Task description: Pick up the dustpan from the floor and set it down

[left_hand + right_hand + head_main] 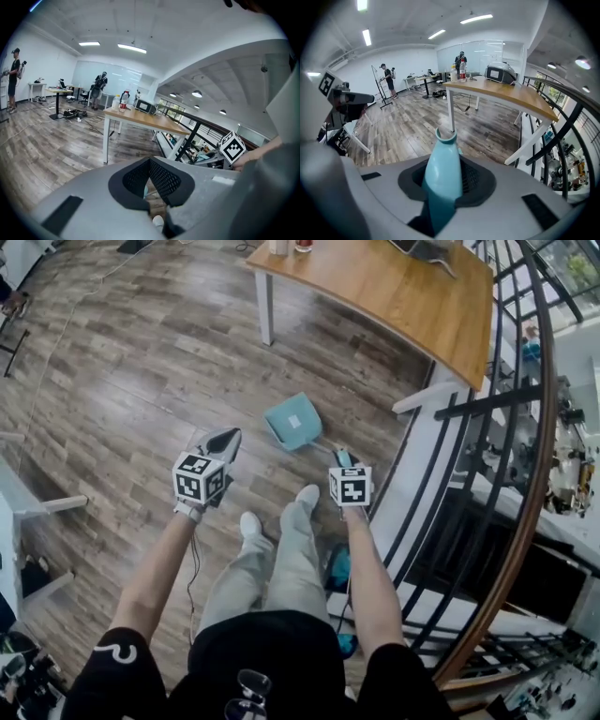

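The teal dustpan [292,421] is low over the wood floor in front of my feet, with its thin stem running back to my right gripper [341,458]. That gripper is shut on the thick teal handle [442,164], which stands up between its black pads. Whether the pan touches the floor I cannot tell. My left gripper [225,440] hangs to the left of the pan, apart from it, its jaws together and nothing between them. In the left gripper view the pads [161,176] meet at their tips, with only floor and a shoe behind.
A wooden table [394,287] on white legs stands beyond the dustpan. A black curved railing [487,399] runs close along the right. My white shoes [250,524] are just behind the grippers. A white ledge [56,505] juts in at left. People stand far back [387,77].
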A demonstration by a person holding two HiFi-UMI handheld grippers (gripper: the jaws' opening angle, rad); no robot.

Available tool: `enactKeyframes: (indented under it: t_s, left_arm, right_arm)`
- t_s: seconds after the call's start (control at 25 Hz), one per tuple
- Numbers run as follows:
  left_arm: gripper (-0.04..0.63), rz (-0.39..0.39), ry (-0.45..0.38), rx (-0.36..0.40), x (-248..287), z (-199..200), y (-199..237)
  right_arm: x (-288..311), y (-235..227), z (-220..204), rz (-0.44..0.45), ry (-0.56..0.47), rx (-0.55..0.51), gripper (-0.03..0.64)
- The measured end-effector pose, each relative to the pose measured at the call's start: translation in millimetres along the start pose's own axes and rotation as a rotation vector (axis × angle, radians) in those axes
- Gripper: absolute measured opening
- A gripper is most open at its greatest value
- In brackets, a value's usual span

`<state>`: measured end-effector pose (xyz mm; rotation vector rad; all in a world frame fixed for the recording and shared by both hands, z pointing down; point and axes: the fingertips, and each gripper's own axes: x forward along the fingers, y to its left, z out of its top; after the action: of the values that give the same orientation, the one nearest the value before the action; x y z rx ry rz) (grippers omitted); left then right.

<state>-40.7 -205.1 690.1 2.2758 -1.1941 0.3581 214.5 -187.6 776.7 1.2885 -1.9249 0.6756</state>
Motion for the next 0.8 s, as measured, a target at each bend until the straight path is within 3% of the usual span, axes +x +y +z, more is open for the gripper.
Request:
enactKeyframes:
  t_s: [0.8]
  left_arm:
    - [-0.002,0.0,-0.172,0.077,-98,115,-14]
  right_arm:
    - [-123,61,155,-0.006,-0.219,-0.024,0.083]
